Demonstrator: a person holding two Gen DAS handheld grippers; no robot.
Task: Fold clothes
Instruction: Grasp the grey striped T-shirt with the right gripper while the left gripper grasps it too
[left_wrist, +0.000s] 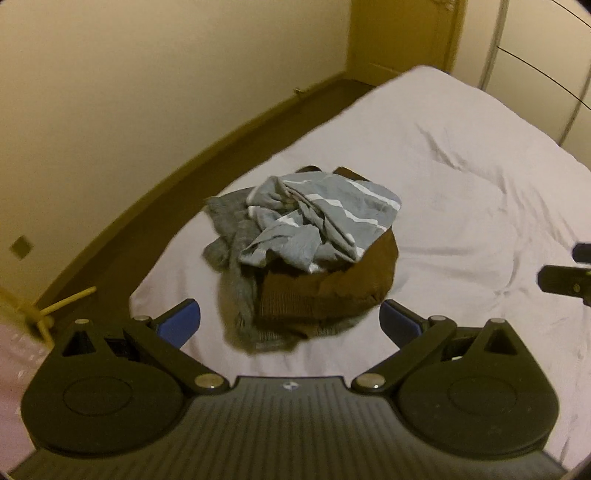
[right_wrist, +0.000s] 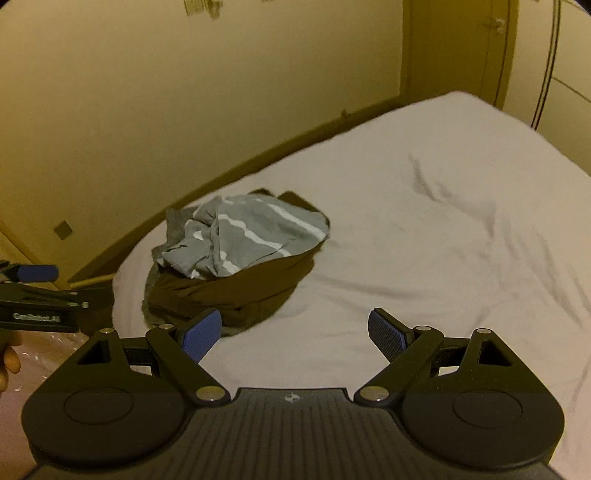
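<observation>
Only the right wrist view shows us a hand (right_wrist: 8, 363) at its left edge. The clothes (left_wrist: 299, 251) lie heaped on the bed (left_wrist: 461, 192), near its wall-side edge. Our left tongs (left_wrist: 290, 319) gape wide just before the heap; our right tongs (right_wrist: 293, 334), equally wide, hang empty to its right.
</observation>
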